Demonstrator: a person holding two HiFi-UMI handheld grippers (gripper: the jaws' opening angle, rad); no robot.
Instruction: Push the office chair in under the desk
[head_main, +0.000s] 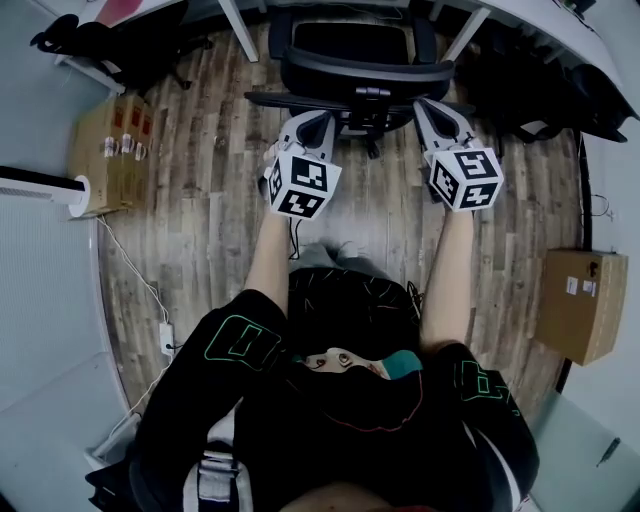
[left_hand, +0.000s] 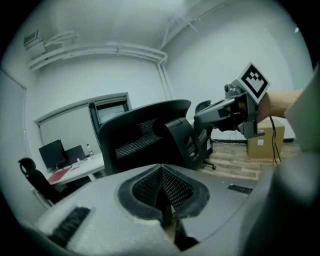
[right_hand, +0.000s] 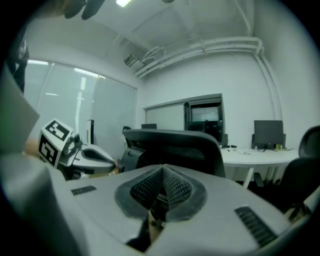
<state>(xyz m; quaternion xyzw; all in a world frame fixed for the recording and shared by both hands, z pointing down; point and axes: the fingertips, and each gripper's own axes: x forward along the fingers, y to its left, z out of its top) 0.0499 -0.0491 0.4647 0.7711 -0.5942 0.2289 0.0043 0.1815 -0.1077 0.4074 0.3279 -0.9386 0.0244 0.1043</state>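
1. Chair (head_main: 365, 70) sits on the wood floor (head_main: 210, 200) at the top of the head view, between two white desk legs, with its backrest facing the person.
2. Desk (right_hand: 250, 156) is right behind the chair. In the right gripper view the white top carries monitors.
3. Left gripper (head_main: 322, 120) has its jaws fully together with nothing in them. It points at the left side of the backrest from just behind it, and I can't tell if it's touching.
4. Right gripper (head_main: 428, 105) is the same deal: pinched closed, empty, aimed at the right side of the backrest.
5. The two grippers are side by side, a bit apart, both arms stretched forward.
6. Cardboard boxes (head_main: 112, 150) stand off to each side by the walls.
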